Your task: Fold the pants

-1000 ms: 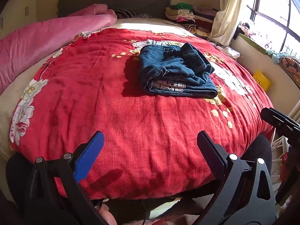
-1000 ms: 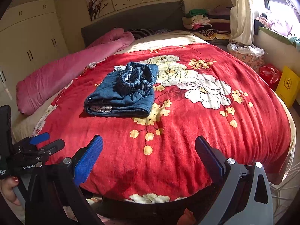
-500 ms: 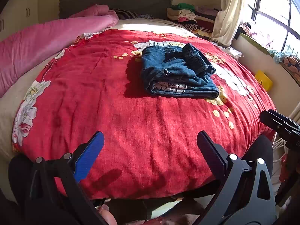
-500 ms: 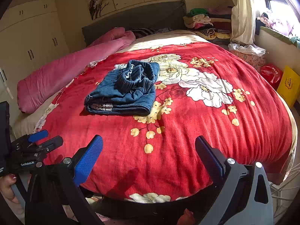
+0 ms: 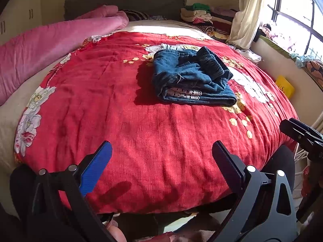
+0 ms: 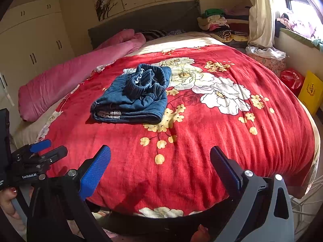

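Note:
Blue denim pants point(image 5: 191, 78) lie folded in a compact stack on the red floral bedspread point(image 5: 121, 121), waistband bunched on top. They also show in the right wrist view point(image 6: 135, 98). My left gripper point(image 5: 161, 153) is open and empty, held over the bed's near edge, well short of the pants. My right gripper point(image 6: 160, 157) is open and empty, also at the near edge. The left gripper shows at the left of the right wrist view point(image 6: 40, 151); the right gripper shows at the right edge of the left wrist view point(image 5: 302, 133).
A rolled pink quilt point(image 6: 76, 74) lies along the bed's left side. A stack of folded clothes point(image 6: 220, 22) sits by the headboard. A yellow box point(image 6: 310, 92) and red bag point(image 6: 292, 78) stand on the floor at right, under the window.
Both grippers have drifted slightly, so the pants sit a little differently in each view. The pants have not moved and both grippers stay open.

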Available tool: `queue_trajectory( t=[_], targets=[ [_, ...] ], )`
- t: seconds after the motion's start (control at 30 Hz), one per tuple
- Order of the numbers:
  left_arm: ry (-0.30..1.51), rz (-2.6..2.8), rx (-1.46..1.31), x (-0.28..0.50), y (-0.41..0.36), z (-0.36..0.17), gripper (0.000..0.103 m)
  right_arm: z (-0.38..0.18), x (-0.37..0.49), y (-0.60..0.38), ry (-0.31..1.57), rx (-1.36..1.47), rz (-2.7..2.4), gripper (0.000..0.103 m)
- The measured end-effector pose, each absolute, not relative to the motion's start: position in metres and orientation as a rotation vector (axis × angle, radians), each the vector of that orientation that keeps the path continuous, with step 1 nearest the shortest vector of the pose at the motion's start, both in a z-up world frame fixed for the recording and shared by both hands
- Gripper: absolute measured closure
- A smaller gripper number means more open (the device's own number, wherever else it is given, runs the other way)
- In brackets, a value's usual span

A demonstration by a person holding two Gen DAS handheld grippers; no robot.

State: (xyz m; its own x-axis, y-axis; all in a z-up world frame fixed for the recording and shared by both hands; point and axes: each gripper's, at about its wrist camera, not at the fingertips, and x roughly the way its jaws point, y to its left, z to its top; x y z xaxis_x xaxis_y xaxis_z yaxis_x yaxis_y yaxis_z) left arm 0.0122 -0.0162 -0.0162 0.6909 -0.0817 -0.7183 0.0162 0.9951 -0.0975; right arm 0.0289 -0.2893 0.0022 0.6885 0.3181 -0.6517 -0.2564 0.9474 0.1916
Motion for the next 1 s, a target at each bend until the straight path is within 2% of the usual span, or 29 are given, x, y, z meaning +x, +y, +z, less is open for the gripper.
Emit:
queue_trajectory(
  t=[1.0],
  targets=[
    [0.802,-0.042,-0.076,0.01,-0.0162,-0.0155,0.01,0.0044,0.0275,-0.2863,0.747,0.085,0.323,0.005]
  ],
)
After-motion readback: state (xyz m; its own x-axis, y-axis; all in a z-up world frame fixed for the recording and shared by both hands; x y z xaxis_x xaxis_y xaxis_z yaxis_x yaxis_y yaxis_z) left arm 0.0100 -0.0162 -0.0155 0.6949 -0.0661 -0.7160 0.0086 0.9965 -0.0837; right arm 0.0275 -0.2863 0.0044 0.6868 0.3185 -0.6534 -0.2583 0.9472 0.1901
